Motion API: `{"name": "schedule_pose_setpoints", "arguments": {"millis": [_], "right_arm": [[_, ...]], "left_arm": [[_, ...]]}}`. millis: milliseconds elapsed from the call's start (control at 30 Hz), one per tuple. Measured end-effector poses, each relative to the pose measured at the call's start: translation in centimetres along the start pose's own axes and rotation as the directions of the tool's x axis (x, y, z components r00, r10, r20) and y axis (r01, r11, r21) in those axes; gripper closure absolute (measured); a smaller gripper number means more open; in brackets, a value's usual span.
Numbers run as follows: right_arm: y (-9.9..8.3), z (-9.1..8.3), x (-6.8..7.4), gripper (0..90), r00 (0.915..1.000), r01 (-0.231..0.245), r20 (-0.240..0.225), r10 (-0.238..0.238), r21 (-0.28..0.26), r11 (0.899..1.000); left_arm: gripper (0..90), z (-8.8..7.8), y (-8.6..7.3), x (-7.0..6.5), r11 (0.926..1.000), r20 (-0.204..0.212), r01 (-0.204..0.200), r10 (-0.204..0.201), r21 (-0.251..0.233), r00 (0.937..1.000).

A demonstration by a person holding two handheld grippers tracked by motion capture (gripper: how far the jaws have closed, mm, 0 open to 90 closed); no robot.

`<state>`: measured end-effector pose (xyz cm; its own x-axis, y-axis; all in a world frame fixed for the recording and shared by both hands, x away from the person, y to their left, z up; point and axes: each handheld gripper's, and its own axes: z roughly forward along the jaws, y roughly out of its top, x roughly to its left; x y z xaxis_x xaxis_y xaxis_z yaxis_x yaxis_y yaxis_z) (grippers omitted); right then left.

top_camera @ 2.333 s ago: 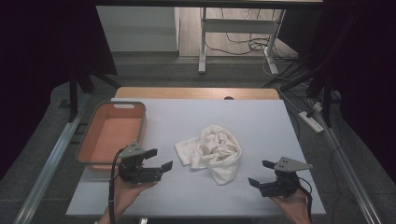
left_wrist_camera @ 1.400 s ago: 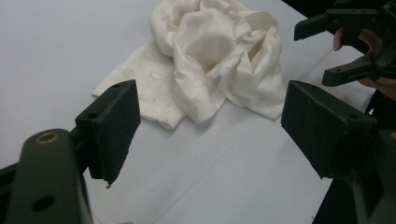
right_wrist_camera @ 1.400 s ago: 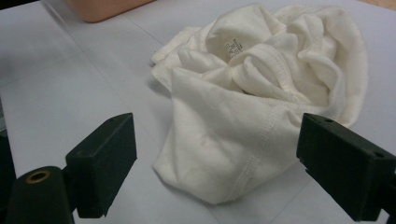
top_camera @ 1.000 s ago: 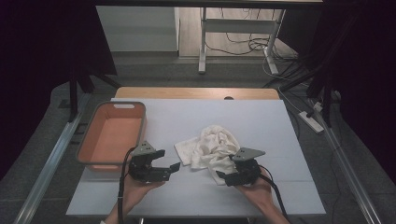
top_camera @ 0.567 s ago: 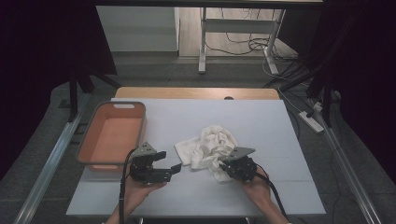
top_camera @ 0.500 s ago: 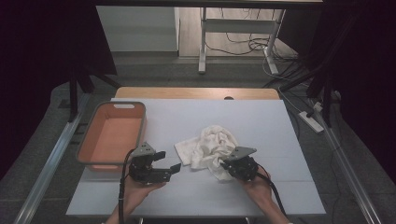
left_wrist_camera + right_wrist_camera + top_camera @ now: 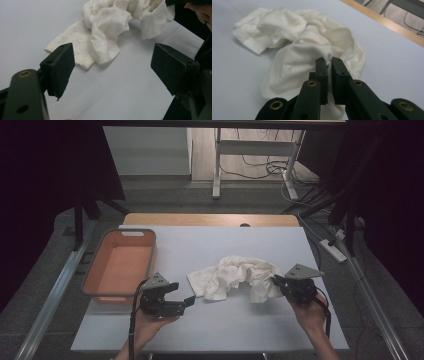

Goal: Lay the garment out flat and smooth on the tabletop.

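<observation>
The table (image 7: 210, 245), covered in a pale grey sheet, gives a broad flat bed for cloth work, and its middle is where the white cloth (image 7: 235, 277) lies in a rumpled heap. At the left edge of the table sits an orange bin (image 7: 90, 270), well apart from the cloth; it looks like the place where the cloth may end up, though that is only a guess from its nearness.

The cloth is stretched a little toward the right, because one end of it is raised off the sheet while the rest sags back onto the table. That lifted end is in the right gripper (image 7: 329, 61), whose jaws have just been closing and now stand together, clamped on a fold of the fabric near a stitched hem. Taking it by an edge rather than the bulk makes sense: pulled from there, the heap can open out instead of coming up as one lump.

The left gripper (image 7: 112, 72) hovers low near the cloth's other end, jaws wide apart with nothing between them. It seems poised to take the near flap lying just ahead of it, so the two hands can draw the cloth taut; whether that flap is a true corner is hard to tell among the creases.
</observation>
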<state>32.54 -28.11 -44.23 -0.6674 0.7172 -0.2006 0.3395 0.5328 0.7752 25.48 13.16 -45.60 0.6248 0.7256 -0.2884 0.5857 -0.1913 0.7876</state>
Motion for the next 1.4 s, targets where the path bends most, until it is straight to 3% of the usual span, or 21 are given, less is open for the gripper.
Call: {"name": "schedule_pose_setpoints", "arguments": {"millis": [133,233,267,400,567,767,867,1033,1233,1400], "right_arm": [[-0.7,0.3,-1.1,82.9,0.9996,-0.025,0.016,0.025,0.012,1.000],[-1.2,0.3,-1.4,69.9,0.9981,-0.050,0.037,0.050,0.002,0.999],[-1.0,0.1,-1.3,62.7,0.9972,-0.072,0.016,0.072,-0.030,0.997],[-0.4,-0.2,-0.8,53.0,0.9955,-0.093,-0.023,0.092,-0.069,0.993],[0.2,0.3,0.8,45.2,0.9952,-0.067,-0.076,0.061,-0.075,0.995],[-0.3,0.7,1.0,42.8,0.9914,-0.093,-0.098,0.087,-0.066,0.993],[-0.7,0.8,1.0,41.8,0.9903,-0.103,-0.099,0.097,-0.057,0.993],[-1.8,0.5,1.1,41.5,0.9912,-0.113,-0.074,0.110,-0.041,0.993],[-2.6,0.0,1.1,41.0,0.9843,-0.158,-0.087,0.154,-0.041,0.987],[-2.9,-0.3,1.5,41.0,0.9861,-0.150,-0.078,0.147,-0.033,0.988]], "left_arm": [[19.6,0.1,0.0,-0.1,1.0000,-0.002,0.000,0.000,0.002,1.0000],[19.6,0.2,0.0,-0.1,1.0000,0.000,-0.001,0.001,0.003,1.0000],[19.6,0.2,0.1,-0.1,1.0000,0.000,-0.003,0.003,0.004,1.0000],[19.8,0.6,0.1,-0.2,0.9999,0.002,-0.008,0.008,0.010,1.0000],[20.7,1.8,0.5,-0.9,0.9991,0.010,-0.031,0.031,0.027,0.9995],[20.9,5.1,2.1,-2.4,0.9920,0.039,-0.104,0.102,0.071,0.9940],[21.0,7.4,3.2,-3.0,0.9842,0.051,-0.148,0.144,0.097,0.9883],[21.0,11.0,4.1,-3.5,0.9718,0.070,-0.190,0.182,0.140,0.9809],[24.7,12.3,4.5,-2.7,0.9707,0.052,-0.190,0.184,0.147,0.9815],[35.5,13.3,4.4,-1.7,0.9706,0.035,-0.176,0.172,0.165,0.9844]]}}
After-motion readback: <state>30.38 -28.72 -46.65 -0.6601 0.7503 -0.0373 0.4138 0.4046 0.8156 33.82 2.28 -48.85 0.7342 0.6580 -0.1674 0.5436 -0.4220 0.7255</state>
